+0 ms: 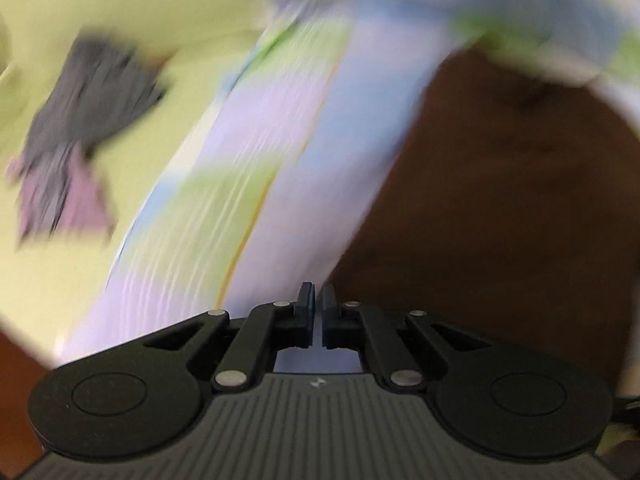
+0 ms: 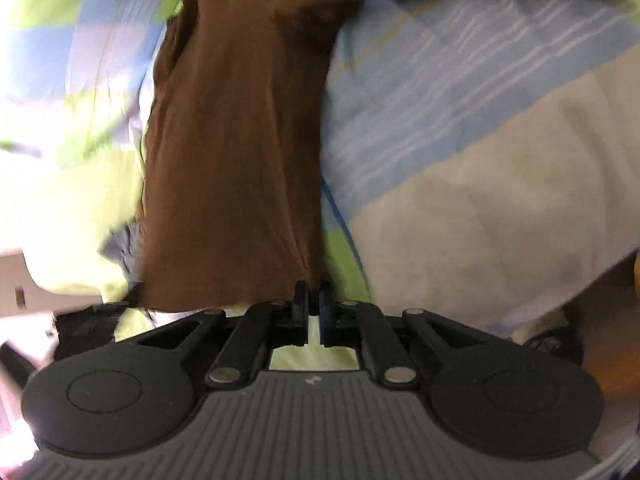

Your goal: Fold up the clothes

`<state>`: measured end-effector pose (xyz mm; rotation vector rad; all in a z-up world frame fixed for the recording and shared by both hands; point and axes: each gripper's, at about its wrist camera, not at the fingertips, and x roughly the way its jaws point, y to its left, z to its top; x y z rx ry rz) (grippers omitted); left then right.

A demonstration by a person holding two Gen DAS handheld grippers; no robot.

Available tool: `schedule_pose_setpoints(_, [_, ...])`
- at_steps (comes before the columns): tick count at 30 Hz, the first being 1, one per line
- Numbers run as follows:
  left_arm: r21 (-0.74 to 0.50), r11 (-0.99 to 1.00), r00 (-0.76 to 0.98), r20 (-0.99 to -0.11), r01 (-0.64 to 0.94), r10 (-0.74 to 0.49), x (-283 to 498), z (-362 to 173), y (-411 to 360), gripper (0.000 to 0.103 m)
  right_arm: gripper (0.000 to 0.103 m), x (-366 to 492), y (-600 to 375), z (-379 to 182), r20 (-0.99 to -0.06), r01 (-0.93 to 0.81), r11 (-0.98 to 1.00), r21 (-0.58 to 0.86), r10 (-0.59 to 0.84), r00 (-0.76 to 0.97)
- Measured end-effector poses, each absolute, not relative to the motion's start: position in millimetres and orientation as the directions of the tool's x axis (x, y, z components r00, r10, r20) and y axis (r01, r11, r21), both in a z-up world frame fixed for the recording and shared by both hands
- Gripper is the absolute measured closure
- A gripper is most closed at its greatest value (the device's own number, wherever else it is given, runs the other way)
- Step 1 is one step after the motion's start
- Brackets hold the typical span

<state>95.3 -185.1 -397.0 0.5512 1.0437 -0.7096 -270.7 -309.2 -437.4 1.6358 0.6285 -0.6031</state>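
Note:
A brown garment (image 1: 500,200) fills the right of the blurred left wrist view. Its edge runs down to a point at the tips of my left gripper (image 1: 318,292), whose jaws stand together on that corner. In the right wrist view the same brown garment (image 2: 232,152) stretches as a long band from the top of the picture down into my right gripper (image 2: 314,294). Its jaws are shut on the cloth's lower edge. Both views look down on a patchwork bedspread (image 1: 256,128) of lilac, blue and green under the garment.
A dark grey and pink garment (image 1: 72,132) lies crumpled on the yellow-green cover at the left. A blue-striped and beige patch of bedspread (image 2: 480,152) lies right of the brown cloth. A dark blue piece of cloth (image 2: 122,244) shows at its lower left.

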Motion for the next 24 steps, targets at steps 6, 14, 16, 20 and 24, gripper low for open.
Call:
schedule_pose_setpoints(6, [-0.007,0.628,0.318,-0.858,0.778,-0.404,71.3,-347.9,-191.0,0.102,0.063,-257.9,-301.4,-392.0,-0.735,0.716,0.165,0.678,0.149,0.661])
schedule_pose_setpoints(14, [0.012,0.537,0.233,-0.909,0.843,-0.346,14.1,-401.8,-228.7,0.095,0.076,-242.5,-346.7,-392.1,-0.724,0.680,0.343,0.648,0.001,0.690])
schedule_pose_setpoints(16, [0.061,0.529,0.255,-0.919,0.846,-0.301,-2.3,-398.6,-212.8,0.095,0.080,-241.2,-341.3,-404.0,-0.767,0.704,0.350,0.618,0.073,0.637])
schedule_pose_setpoints(20, [0.053,0.572,0.216,-0.951,0.818,-0.221,-21.9,-385.0,-194.7,0.096,0.079,-273.3,-327.3,-390.4,-0.754,0.687,0.316,0.654,0.203,0.625])
schedule_pose_setpoints(24, [-0.105,0.561,0.094,-0.944,0.821,-0.315,-58.1,-367.2,-216.9,0.094,0.069,-339.6,-348.0,-355.0,-0.791,0.710,0.390,0.586,0.088,0.605])
